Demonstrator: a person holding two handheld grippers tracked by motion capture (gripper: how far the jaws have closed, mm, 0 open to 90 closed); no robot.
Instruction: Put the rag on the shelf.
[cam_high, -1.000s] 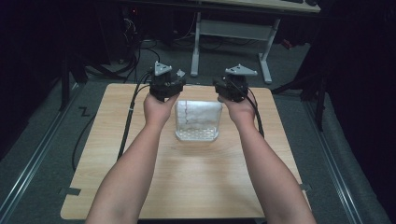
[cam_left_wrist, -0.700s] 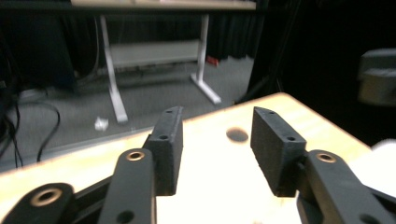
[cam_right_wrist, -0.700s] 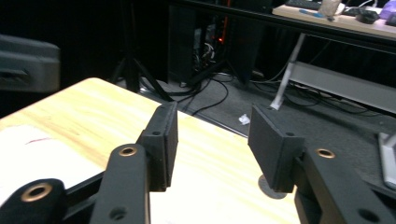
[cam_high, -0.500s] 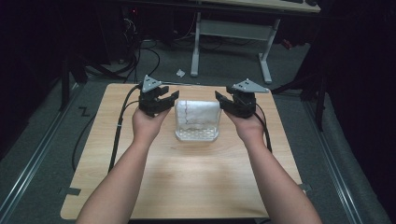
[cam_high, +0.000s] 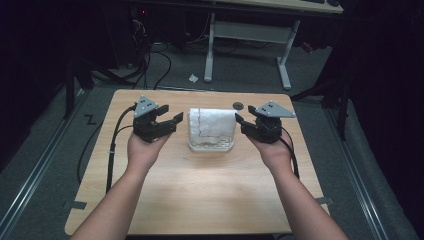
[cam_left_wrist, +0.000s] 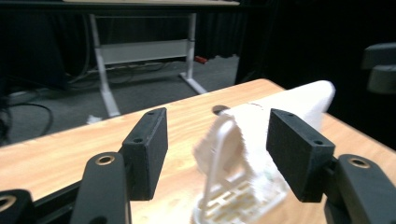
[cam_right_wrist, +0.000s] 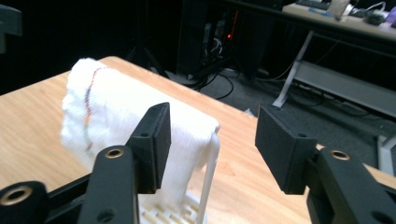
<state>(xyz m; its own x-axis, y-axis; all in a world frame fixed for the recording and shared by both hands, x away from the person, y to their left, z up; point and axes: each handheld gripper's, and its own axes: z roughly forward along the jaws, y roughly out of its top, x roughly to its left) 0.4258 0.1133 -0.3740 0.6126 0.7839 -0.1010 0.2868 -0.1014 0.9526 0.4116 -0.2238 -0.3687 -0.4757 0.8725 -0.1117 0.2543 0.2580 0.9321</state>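
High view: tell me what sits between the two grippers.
A white towel draped over a small white rack stands between the left gripper and right gripper, apart from both, with bare table on either side.

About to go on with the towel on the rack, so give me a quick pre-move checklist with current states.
1. Left gripper open: ok, jaws spread.
2. Right gripper open: ok, jaws spread.
3. White towel draped over the white rack: ok.
4. Both grippers apart from the towel, one at each side: ok.
5. Rack upright on the wooden table: ok.
6. Towel hanging evenly front and back: cannot tell.
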